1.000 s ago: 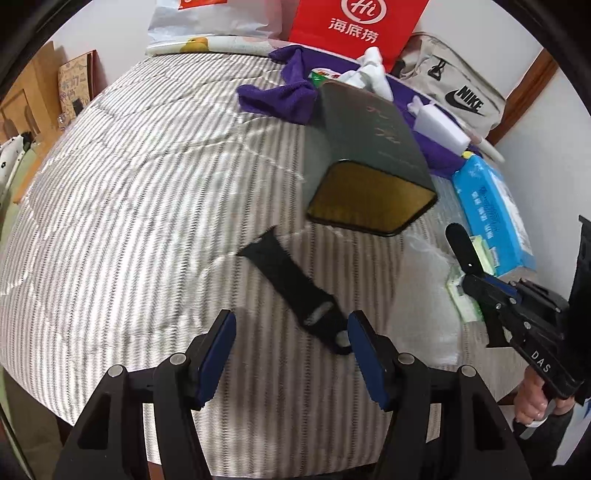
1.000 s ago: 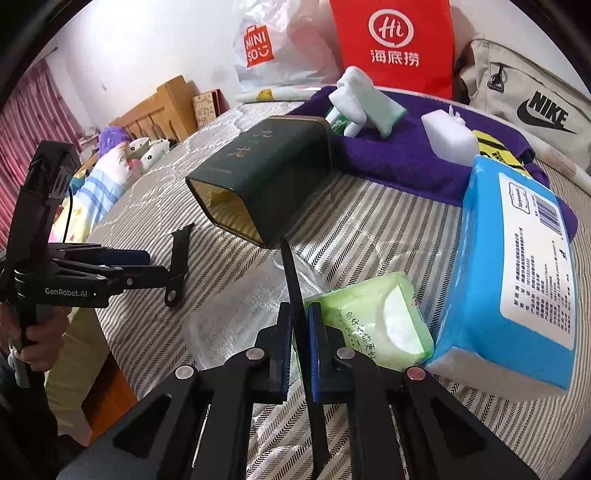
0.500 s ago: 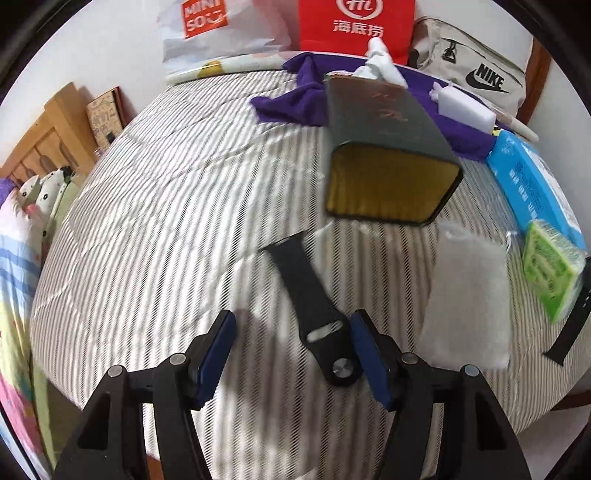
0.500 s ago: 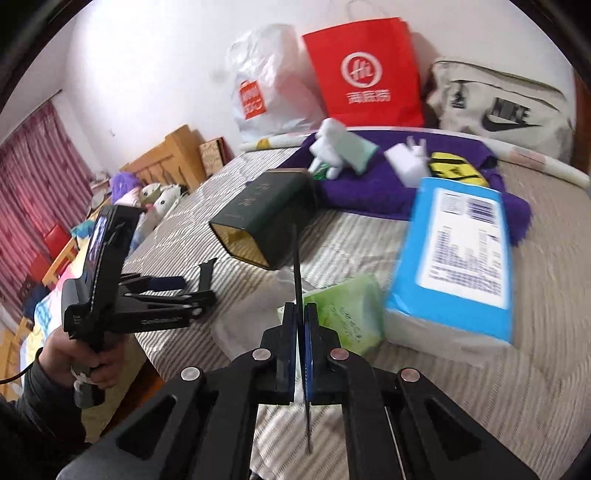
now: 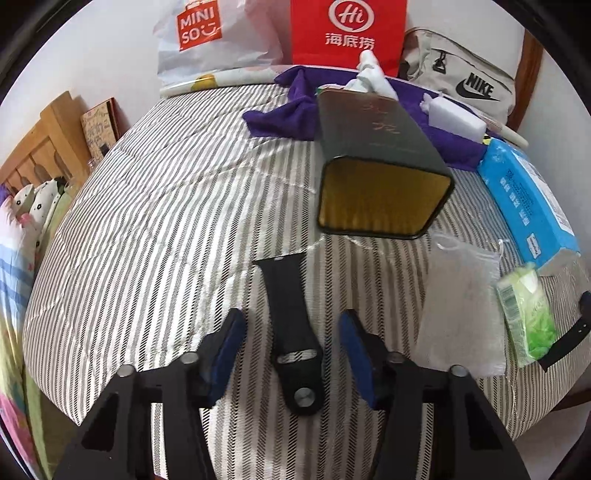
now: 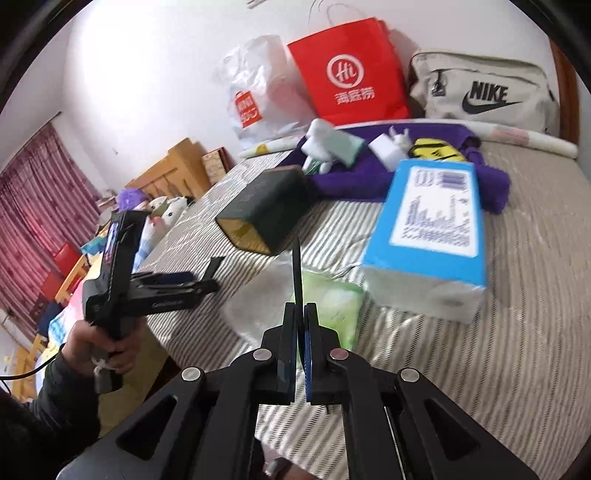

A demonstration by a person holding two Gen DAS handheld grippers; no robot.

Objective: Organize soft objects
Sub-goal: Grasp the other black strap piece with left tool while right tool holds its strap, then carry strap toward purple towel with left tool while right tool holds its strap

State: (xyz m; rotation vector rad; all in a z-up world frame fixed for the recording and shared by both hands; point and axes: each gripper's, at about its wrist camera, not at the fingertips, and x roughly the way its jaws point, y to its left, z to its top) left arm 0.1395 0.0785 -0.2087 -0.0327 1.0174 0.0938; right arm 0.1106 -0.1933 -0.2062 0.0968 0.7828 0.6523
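A black watch strap [image 5: 291,332] lies flat on the striped bedspread [image 5: 166,221], its buckle end between the open fingers of my left gripper [image 5: 291,343]. My right gripper [image 6: 301,314] is shut on a second black strap [image 6: 296,269] that stands upright from its fingertips, held above the bed; its tail shows in the left wrist view [image 5: 565,343]. A dark green tin box [image 5: 373,158] lies on its side, gold open mouth facing me. My left gripper also shows in the right wrist view [image 6: 199,286], over the first strap [image 6: 213,267].
A clear plastic bag [image 5: 461,306], a green tissue pack [image 5: 524,317] and a blue tissue pack [image 5: 528,203] lie right of the tin. A purple cloth [image 5: 291,114] with white sponges [image 5: 454,118], a red paper bag [image 5: 347,33], a Miniso bag [image 5: 207,37] and a Nike bag [image 5: 465,81] sit at the back.
My left gripper has moved so the flat strap now lies centred between its open fingers. My right gripper has lifted and pulled back with its strap.
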